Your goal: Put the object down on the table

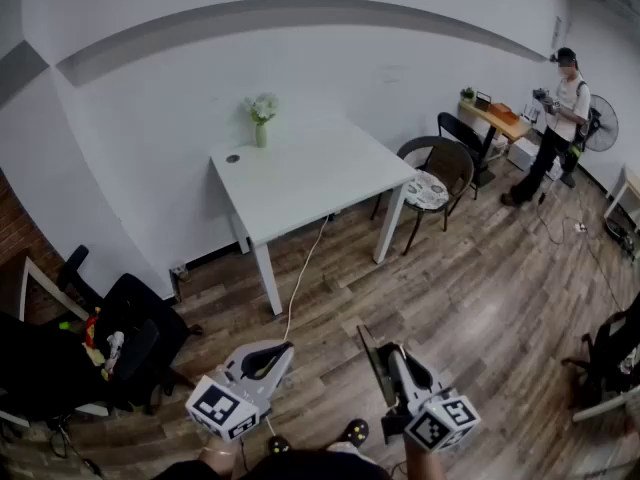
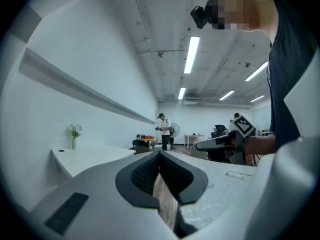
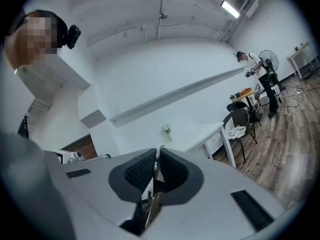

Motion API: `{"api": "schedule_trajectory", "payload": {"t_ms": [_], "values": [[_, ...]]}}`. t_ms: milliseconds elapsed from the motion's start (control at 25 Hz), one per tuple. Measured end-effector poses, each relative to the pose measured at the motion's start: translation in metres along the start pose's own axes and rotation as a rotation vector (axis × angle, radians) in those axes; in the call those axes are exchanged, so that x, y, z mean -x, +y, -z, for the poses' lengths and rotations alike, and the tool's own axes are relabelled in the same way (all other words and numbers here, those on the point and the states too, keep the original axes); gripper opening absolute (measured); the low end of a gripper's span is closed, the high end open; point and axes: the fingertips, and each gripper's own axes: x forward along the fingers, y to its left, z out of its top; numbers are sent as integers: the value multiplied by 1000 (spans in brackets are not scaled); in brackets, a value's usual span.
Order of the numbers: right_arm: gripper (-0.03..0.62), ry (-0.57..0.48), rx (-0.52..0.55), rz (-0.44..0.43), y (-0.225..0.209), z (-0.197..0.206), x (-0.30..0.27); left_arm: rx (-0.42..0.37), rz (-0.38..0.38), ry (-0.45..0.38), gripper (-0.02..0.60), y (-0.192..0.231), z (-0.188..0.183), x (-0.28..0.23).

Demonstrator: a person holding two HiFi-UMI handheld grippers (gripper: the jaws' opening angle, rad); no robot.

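Observation:
The white table (image 1: 300, 173) stands ahead by the wall, with a small vase of flowers (image 1: 261, 118) at its back edge and a bare top. My right gripper (image 1: 388, 356) is low in the head view, well short of the table, held level. It is shut on a thin flat object (image 3: 157, 176) that stands edge-on between the pads and shows as a dark slab (image 1: 371, 364) from above. My left gripper (image 1: 282, 349) hangs beside it, shut with nothing between its pads (image 2: 150, 171). The table (image 3: 210, 134) also shows ahead of the right gripper.
A round chair with a patterned cushion (image 1: 432, 183) stands at the table's right corner. A black office chair (image 1: 135, 333) with clutter is at the left. A cable (image 1: 303, 268) runs over the wooden floor. A person (image 1: 560, 118) stands far right by a small wooden desk (image 1: 497, 118).

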Motion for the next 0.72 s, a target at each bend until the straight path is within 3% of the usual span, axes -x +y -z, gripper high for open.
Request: {"api": "schedule_trajectory", "payload": {"t_ms": [720], "values": [[18, -11, -58, -33, -44, -16, 11, -7, -21, 29, -2, -21, 3, -38]]}}
